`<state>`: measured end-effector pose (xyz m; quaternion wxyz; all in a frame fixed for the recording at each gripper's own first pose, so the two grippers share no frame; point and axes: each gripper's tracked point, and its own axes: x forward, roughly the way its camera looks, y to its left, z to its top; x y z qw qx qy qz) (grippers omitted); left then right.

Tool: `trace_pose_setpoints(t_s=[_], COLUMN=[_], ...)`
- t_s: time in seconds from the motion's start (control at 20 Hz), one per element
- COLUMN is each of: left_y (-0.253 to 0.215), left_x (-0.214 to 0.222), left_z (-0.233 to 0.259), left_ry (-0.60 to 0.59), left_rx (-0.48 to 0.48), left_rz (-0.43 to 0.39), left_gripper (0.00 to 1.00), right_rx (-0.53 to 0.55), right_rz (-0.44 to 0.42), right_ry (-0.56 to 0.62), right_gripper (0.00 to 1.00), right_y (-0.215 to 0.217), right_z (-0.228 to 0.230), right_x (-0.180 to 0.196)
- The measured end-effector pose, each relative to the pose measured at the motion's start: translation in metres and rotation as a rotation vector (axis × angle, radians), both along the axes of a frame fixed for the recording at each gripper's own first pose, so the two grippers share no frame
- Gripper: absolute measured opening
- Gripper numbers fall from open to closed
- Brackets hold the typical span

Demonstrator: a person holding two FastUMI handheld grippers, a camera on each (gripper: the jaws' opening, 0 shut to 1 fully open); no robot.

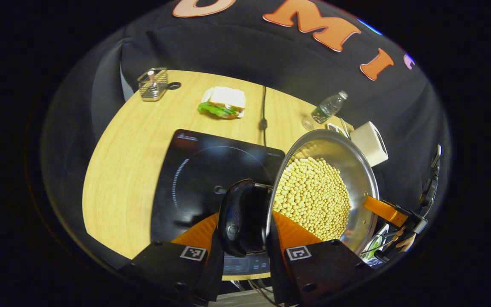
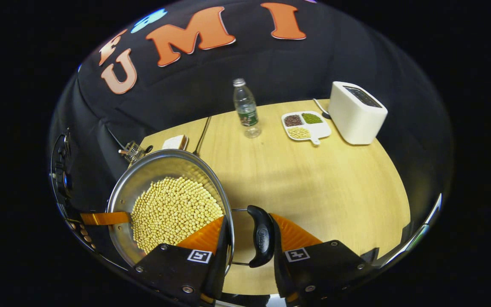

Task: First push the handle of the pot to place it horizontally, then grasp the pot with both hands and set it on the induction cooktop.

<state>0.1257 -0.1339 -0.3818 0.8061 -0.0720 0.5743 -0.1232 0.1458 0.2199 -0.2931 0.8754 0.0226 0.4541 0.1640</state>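
Now both grippers' jaws clamp the pot [image 1: 348, 170] above the cooktop [image 1: 203, 170].

1. The left gripper view looks along its fingers, close behind one pot [image 1: 326, 187] handle, down over the cooktop [image 1: 211, 179] toward the table's [image 1: 130, 170] far edge.
2. The right gripper view sits close behind the opposite handle, facing the toaster [image 2: 356, 113] corner.
3. Both share the pot [image 2: 168, 204], bottle [image 1: 328, 107] [image 2: 245, 108] and table [image 2: 313, 183].

You could read nothing here; the cooktop [image 1: 211, 170] bore a small logo, too blurred to make out; the bottle [image 2: 246, 108] label was equally illegible.
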Motion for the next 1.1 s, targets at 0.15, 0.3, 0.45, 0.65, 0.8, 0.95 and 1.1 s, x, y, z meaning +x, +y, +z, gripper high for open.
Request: trace_pose_setpoints(t_s=[0.15,0.3,0.45,0.65,0.8,0.95,1.1], left_y=[0.043,0.088,0.122,0.147,0.153,0.15,0.146], left_x=[0.006,0.011,0.021,0.029,0.036,0.043,0.042], left_z=[0.002,0.0,-0.007,-0.025,-0.041,-0.053,-0.064], left_ry=[0.004,0.013,0.022,0.036,0.045,0.056,0.06], left_rx=[0.003,0.008,0.018,0.024,0.02,0.009,0.001], left_rz=[0.029,0.048,0.06,0.056,0.048,0.042,0.033], left_gripper=[0.54,0.54,0.54,0.53,0.54,0.54,0.54], right_rx=[0.002,0.002,-0.001,-0.018,-0.035,-0.051,-0.067], right_rz=[0.026,0.046,0.055,0.048,0.033,0.018,0.013], right_ry=[0.004,0.015,0.032,0.054,0.069,0.074,0.068], right_gripper=[0.48,0.48,0.48,0.48,0.48,0.48,0.49], right_y=[0.041,0.078,0.109,0.135,0.143,0.144,0.137], right_z=[0.002,-0.002,-0.011,-0.03,-0.042,-0.049,-0.056], right_x=[-0.012,-0.023,-0.033,-0.038,-0.038,-0.037,-0.031])
